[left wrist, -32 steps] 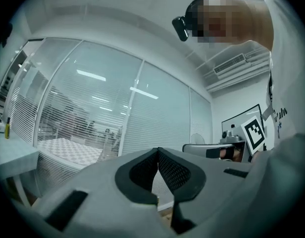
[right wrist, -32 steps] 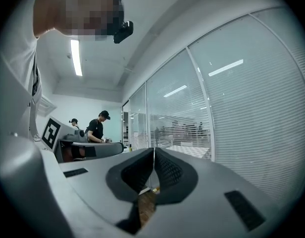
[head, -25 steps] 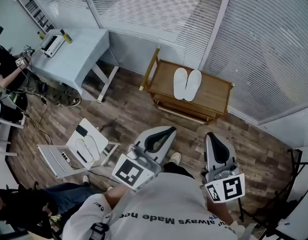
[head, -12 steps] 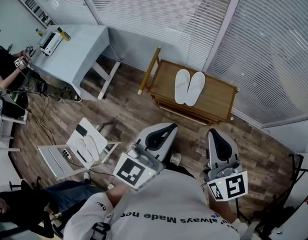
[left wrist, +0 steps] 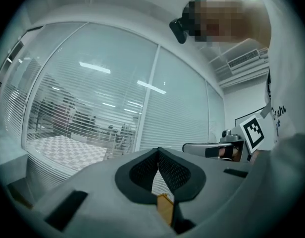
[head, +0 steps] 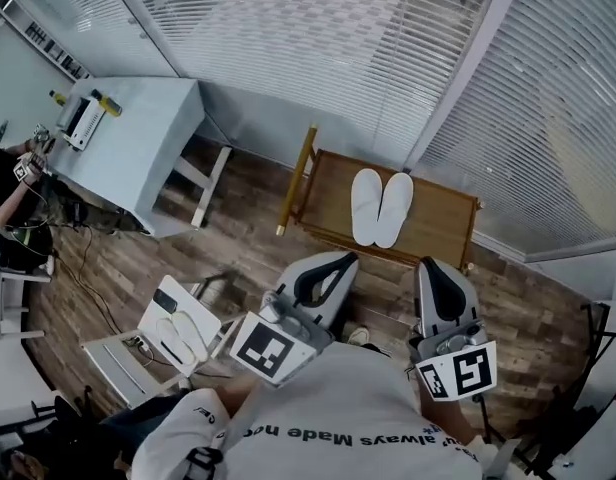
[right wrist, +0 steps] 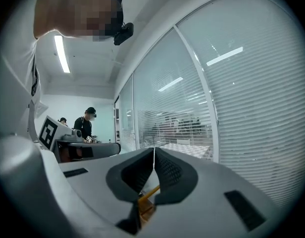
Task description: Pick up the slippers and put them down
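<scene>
Nearest, the person's white shirt (head: 318, 418) hides both hands, w/ left gripper (head: 340, 260) & right gripper (head: 431, 266) jaws clenched on nothing, in front of the wooden worktop (head: 443, 223) where the white slippers (head: 381, 208) lie side by side, blinds (head: 318, 58) beyond.

The pair of flat white slippers (head: 380, 208) lies side by side on the low brown wooden table (head: 443, 223), right of centre, before the blind-covered glass wall (head: 548, 118). The pale blue desk (head: 138, 138) stands upper left. Below the table, the left gripper (head: 338, 264) sits beside the right gripper (head: 431, 271).
</scene>
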`<act>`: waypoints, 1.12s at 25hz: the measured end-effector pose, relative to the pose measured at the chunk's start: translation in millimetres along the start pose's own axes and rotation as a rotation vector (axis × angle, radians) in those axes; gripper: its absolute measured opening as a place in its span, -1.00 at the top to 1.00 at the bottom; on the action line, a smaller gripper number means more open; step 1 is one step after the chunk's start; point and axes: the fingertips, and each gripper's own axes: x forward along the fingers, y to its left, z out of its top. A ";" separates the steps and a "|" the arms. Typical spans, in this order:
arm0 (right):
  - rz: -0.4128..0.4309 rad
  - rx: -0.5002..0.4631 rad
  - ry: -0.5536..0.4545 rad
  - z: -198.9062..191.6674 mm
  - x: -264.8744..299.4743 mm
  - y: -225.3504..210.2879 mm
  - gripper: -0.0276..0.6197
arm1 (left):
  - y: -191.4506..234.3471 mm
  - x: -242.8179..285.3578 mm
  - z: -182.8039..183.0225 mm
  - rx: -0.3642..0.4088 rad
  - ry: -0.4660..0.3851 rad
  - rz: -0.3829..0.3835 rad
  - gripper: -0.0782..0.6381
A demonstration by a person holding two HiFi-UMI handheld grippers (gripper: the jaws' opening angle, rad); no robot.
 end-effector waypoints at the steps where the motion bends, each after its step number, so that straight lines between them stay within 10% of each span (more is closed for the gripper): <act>1: -0.002 -0.001 -0.002 1.6 13.1 -1.6 0.87 | 11.2 5.4 0.9 0.001 0.003 -0.007 0.75; 16: -0.106 -0.022 -0.026 6.5 101.1 -50.1 0.86 | 97.0 72.6 1.1 0.019 0.037 -0.107 0.75; 28: -0.123 0.037 0.124 -87.3 120.2 -77.7 0.76 | 115.3 108.6 -80.3 0.004 0.117 -0.118 0.75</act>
